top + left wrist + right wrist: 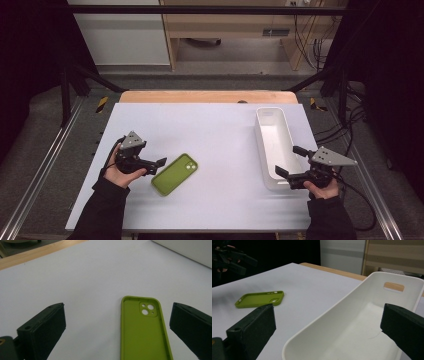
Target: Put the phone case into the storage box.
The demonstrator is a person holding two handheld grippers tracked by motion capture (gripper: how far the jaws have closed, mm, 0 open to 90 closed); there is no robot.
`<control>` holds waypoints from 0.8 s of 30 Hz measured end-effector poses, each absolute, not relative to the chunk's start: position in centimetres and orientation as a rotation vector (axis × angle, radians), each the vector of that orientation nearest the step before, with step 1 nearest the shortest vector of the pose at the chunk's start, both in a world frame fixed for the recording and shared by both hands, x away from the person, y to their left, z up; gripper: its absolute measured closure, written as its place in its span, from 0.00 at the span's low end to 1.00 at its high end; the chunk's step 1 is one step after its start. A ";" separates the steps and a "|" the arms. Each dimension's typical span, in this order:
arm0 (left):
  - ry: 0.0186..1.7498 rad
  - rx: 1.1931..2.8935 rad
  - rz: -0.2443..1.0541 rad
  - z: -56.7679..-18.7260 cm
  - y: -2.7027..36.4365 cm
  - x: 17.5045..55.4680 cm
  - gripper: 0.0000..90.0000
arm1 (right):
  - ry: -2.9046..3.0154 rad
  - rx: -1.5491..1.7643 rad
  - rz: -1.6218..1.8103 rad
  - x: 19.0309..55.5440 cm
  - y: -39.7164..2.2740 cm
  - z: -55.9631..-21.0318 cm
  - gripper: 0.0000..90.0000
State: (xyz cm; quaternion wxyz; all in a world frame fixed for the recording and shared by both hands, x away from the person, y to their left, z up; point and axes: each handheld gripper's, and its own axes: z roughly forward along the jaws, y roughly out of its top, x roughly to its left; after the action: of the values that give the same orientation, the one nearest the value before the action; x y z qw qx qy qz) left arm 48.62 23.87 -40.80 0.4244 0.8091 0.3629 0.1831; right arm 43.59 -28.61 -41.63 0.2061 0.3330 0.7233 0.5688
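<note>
Hand-held grippers, both spread wide and empty, flank our white worktop (220, 130).

Our left hand-held gripper (161, 162) sits just beside the near end of a lime-green soft phone case (175, 174), which lies flat, hollow side up, camera cut-out at its far end; in the left gripper view its jaws stand either side of the case without touching it. Our right hand-held gripper (285, 162) hovers at the near end of a long white plastic bin (272, 145), well apart from the case.
</note>
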 end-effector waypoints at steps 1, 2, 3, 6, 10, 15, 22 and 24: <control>0.895 2.025 0.458 -40.7 23.7 48.6 0.00 | 2.015 0.927 1.585 43.6 -28.6 -41.6 0.01; 0.886 2.028 0.458 -40.7 23.6 48.7 0.00 | 2.015 0.926 1.585 43.6 -28.6 -41.6 0.01; 0.882 2.034 0.457 -40.7 23.5 48.7 0.00 | 2.015 0.926 1.585 43.6 -28.6 -41.6 0.01; 0.875 2.055 0.451 -41.1 23.2 48.9 0.00 | 2.016 0.927 1.585 43.6 -28.6 -41.6 0.01; 0.877 2.088 0.437 -41.7 22.8 49.5 0.00 | 2.016 0.927 1.583 43.6 -28.6 -41.6 0.01; 0.880 2.120 0.424 -42.4 22.3 49.9 0.00 | 2.019 0.920 1.581 43.6 -28.6 -41.7 0.01; 0.896 2.159 0.400 -43.4 21.6 50.0 0.00 | 2.019 0.922 1.583 43.6 -28.6 -41.6 0.01; 0.895 2.188 0.393 -43.8 21.4 49.9 0.01 | 2.018 0.922 1.583 43.6 -28.6 -41.6 0.01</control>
State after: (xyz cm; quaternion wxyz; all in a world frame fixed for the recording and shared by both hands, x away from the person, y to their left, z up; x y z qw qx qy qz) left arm 49.94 21.42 -43.83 0.3642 0.8504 0.3477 0.1527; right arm 43.59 -28.61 -41.64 0.2066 0.3309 0.7243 0.5685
